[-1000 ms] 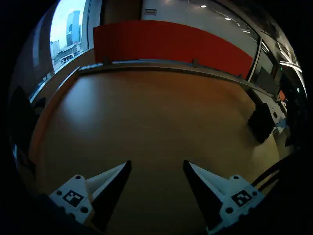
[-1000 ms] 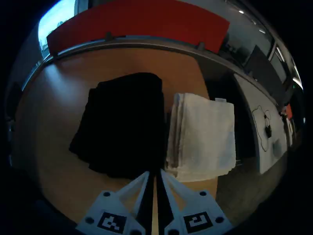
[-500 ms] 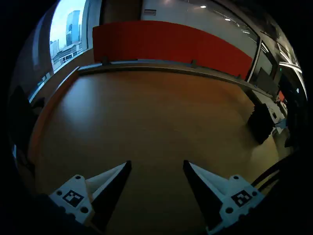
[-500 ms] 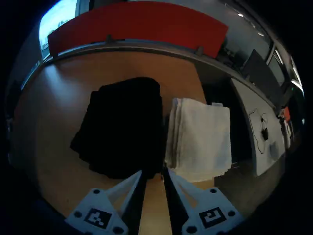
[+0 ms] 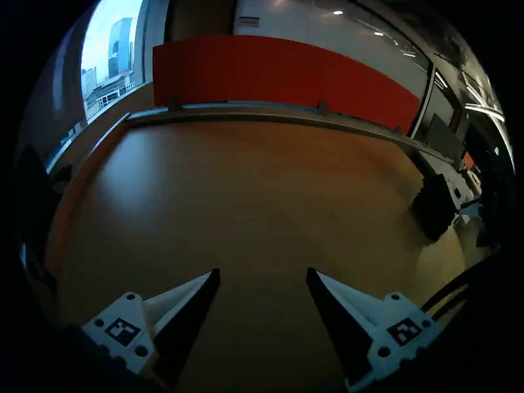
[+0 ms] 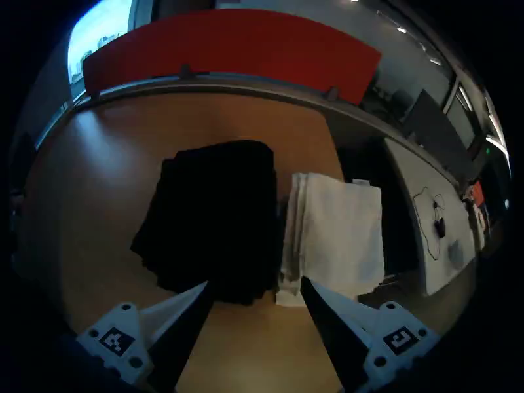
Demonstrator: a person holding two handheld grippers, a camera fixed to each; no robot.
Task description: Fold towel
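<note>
Right gripper [image 6: 254, 293] and left gripper [image 5: 262, 280] fingers stand apart. Risk: closing on the folded black fabric towel [image 6: 209, 216] may snag the adjacent white terry towel [image 6: 337, 236]

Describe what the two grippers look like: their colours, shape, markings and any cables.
Both the left gripper and the right gripper have two white wedge-shaped fingers tapering to points, with black inner faces. Each finger carries a square black-and-white marker near its base, ringed by small dark holes. Black cables run beside the left gripper.
</note>
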